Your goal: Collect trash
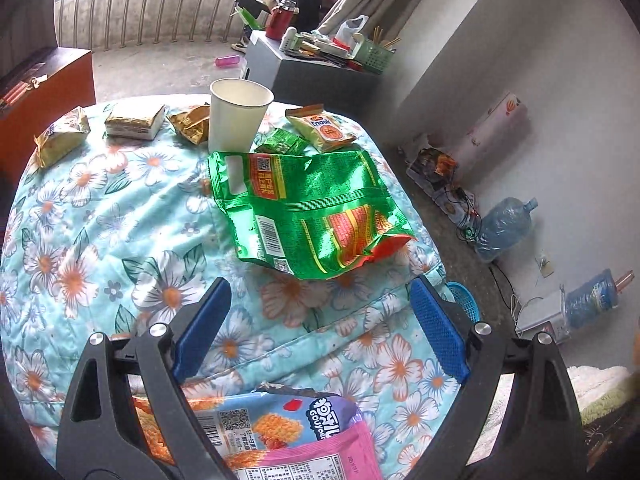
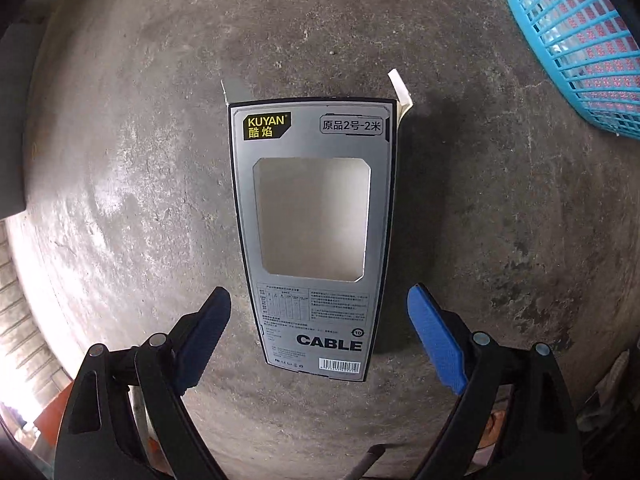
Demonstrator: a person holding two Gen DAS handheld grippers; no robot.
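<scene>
Grey KUYAN cable box [image 2: 312, 236], window cutout empty, top flap open, lay flat on concrete floor [image 2: 120, 160], blue basket [image 2: 576, 44] off to the side. Right gripper [image 2: 320, 332] pointed steeply down over box, fingers spread wide, box's near end btwn them, untouched. Left gripper [image 1: 320, 328] over floral cloth [image 1: 100, 220], fingers spread, holding nothing, green wrapper [image 1: 308, 212] just ahead.

We see left gripper [image 1: 320, 322] with jaws wide apart over floral cloth [image 1: 120, 240]. Green wrapper [image 1: 308, 212] lies ahead, white paper cup [image 1: 238, 114] behind it, pink snack bag [image 1: 300, 440] below jaws.
</scene>
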